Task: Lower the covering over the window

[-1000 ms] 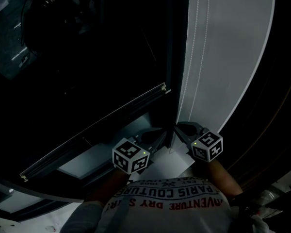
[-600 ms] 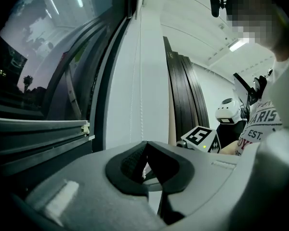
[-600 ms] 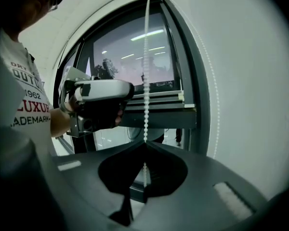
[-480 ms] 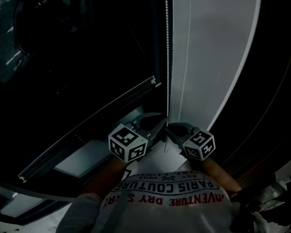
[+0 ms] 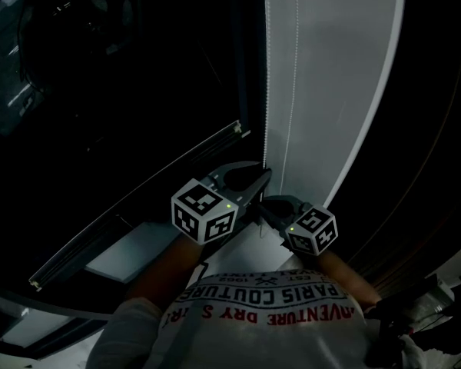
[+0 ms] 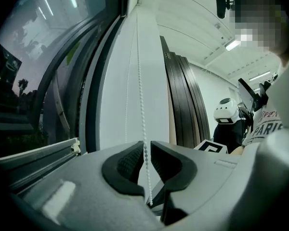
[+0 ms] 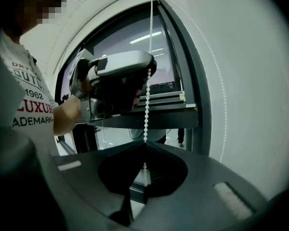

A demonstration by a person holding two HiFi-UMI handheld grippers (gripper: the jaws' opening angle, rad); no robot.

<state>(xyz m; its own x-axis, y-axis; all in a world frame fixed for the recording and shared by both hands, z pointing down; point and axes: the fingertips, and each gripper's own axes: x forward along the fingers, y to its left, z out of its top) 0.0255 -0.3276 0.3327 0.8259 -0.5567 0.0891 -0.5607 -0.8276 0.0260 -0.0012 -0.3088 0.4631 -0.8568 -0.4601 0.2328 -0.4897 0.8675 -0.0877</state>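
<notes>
A white bead chain (image 5: pixel 266 91) hangs down the right edge of the dark window (image 5: pixel 138 91), in front of a pale wall strip (image 5: pixel 338 68). My left gripper (image 5: pixel 255 181) is the upper one. Its jaws have just been opening, and in the left gripper view the bead chain (image 6: pixel 140 95) runs loose between the ribbed pads (image 6: pixel 127 161) of this gripper (image 6: pixel 145 150). Just below it, my right gripper (image 5: pixel 266 204) is shut on the chain. In the right gripper view the bead chain (image 7: pixel 147 100) goes into the shut tips (image 7: pixel 144 145), with the left gripper (image 7: pixel 120 73) above.
A pale metal rail (image 5: pixel 138 206) crosses the window at an angle; I cannot tell whether it belongs to the covering. A second chain strand (image 5: pixel 294 75) hangs to the right. Dark door frames (image 6: pixel 183 100) and a white-helmeted figure (image 6: pixel 226 112) stand behind.
My left gripper has risen along the chain and let go of it, so its jaws now stand apart. The right gripper has sunk a little, still shut on the chain.
</notes>
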